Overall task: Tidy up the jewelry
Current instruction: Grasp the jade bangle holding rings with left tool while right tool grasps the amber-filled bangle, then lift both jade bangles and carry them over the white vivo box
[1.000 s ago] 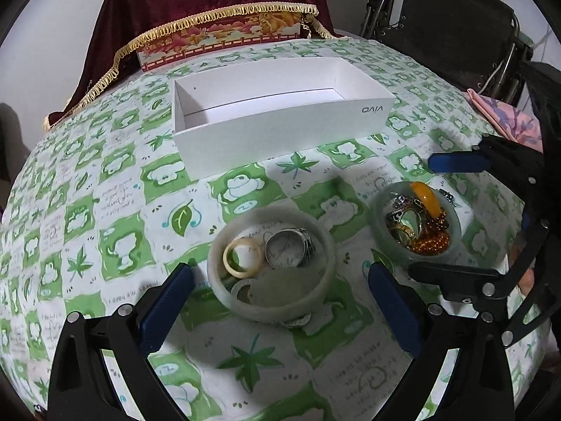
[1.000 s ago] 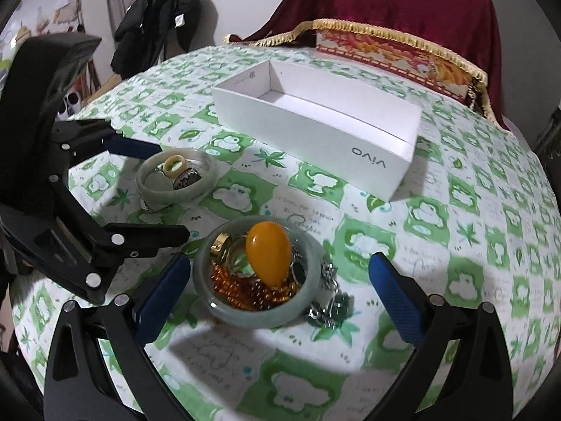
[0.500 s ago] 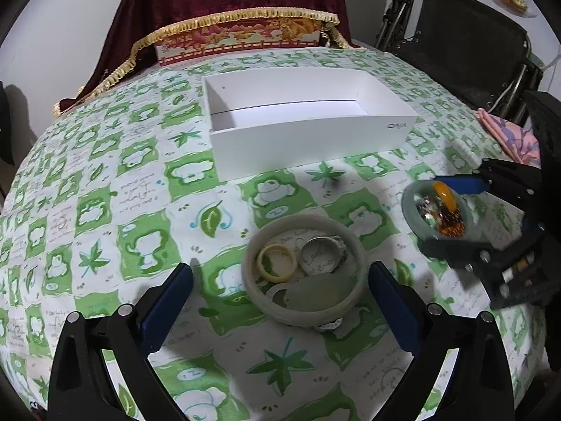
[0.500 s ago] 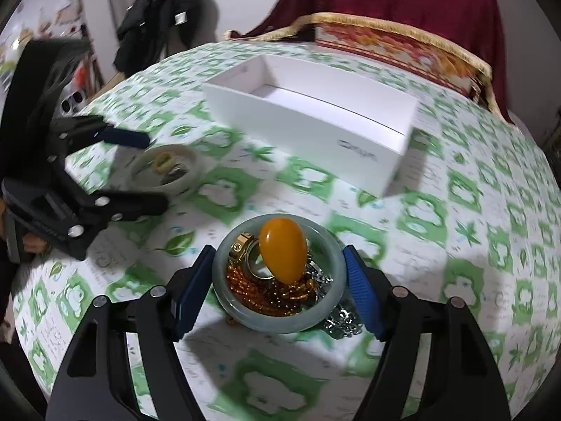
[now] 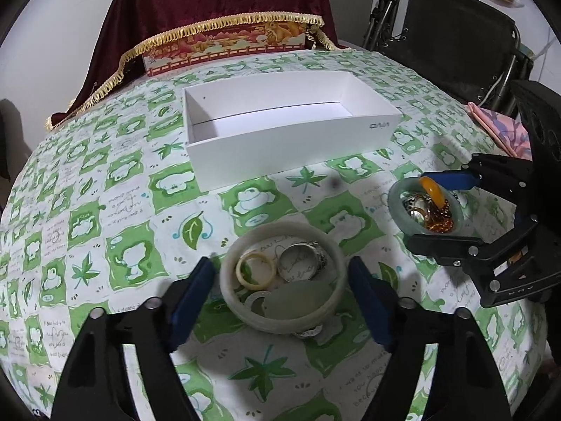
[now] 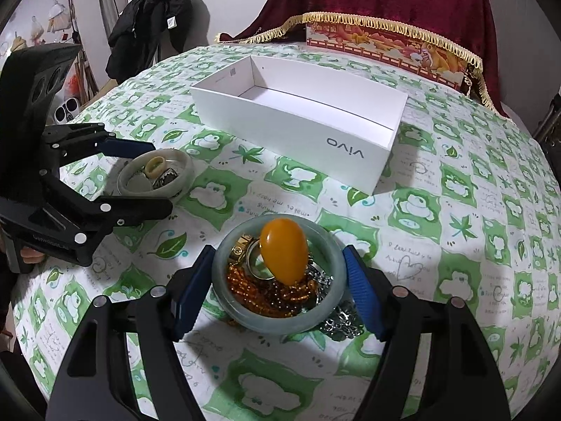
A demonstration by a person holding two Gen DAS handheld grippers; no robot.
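A pale whitish bangle (image 5: 291, 226) lies on the green-and-white tablecloth, ringing a cream ring (image 5: 255, 273), a silver ring (image 5: 303, 261) and flat pale pieces. My left gripper (image 5: 280, 263) is closing on it, and its blue pads touch the rim on both sides. To its right a grey-green jade bangle (image 6: 245, 312) encircles an amber oval stone (image 6: 284, 256), amber beads (image 6: 259, 287) and metal rings. My right gripper (image 6: 277, 252) is shut on that bangle. An empty white box (image 5: 291, 147) stands beyond both.
A maroon cloth with gold fringe (image 5: 224, 3) and a decorated red box (image 5: 224, 49) close off the table's back. A black chair (image 5: 455, 42) and pink cloth (image 5: 501, 126) sit at the right. A dark jacket (image 6: 150, 24) hangs at the left.
Both grippers stood wide open around their bangles a second ago. The right one closed onto the jade bangle first. The left pads have now come in against the pale bangle.
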